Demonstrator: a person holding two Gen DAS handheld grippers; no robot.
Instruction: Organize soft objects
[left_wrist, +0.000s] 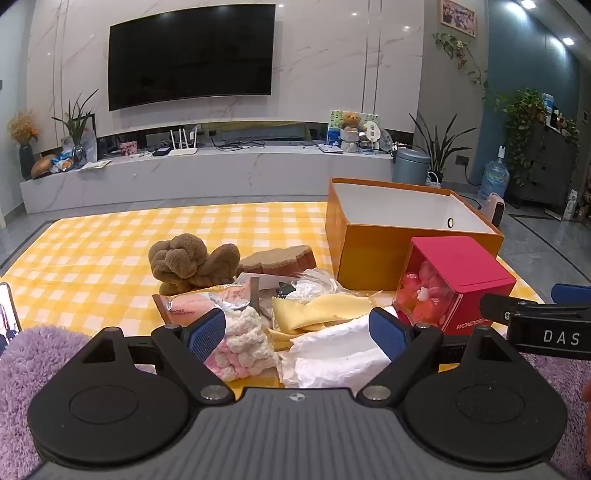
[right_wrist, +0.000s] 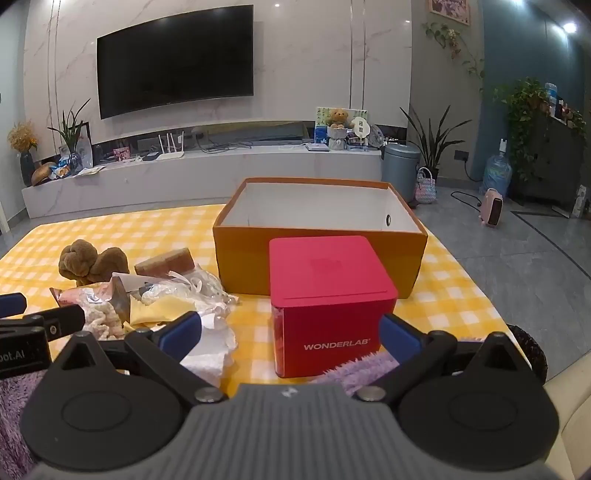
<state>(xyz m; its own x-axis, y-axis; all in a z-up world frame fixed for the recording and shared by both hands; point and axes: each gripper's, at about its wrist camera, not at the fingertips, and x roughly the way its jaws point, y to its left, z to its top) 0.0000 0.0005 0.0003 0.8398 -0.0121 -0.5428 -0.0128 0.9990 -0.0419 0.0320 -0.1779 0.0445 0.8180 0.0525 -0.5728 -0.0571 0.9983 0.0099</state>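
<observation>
A heap of soft things lies on the yellow checked cloth (left_wrist: 110, 240): a brown knotted plush (left_wrist: 188, 264), a brown sponge (left_wrist: 280, 260), a pink and white knit piece (left_wrist: 245, 347), a yellow cloth (left_wrist: 325, 310), white tissue (left_wrist: 332, 354) and crinkled wrappers. An open orange box (left_wrist: 406, 236) stands behind, empty inside as far as shows. My left gripper (left_wrist: 297, 334) is open, low over the knit piece and tissue. My right gripper (right_wrist: 291, 334) is open in front of the red WONDERLAB box (right_wrist: 328, 295). The plush (right_wrist: 90, 262) and orange box (right_wrist: 317, 236) also show in the right wrist view.
A purple shaggy mat (left_wrist: 33, 373) lies at the near edge of the cloth. A phone (left_wrist: 7, 317) stands at the far left. Beyond the cloth are grey floor, a TV bench, a bin (right_wrist: 400, 166) and a pink heater (right_wrist: 493, 212).
</observation>
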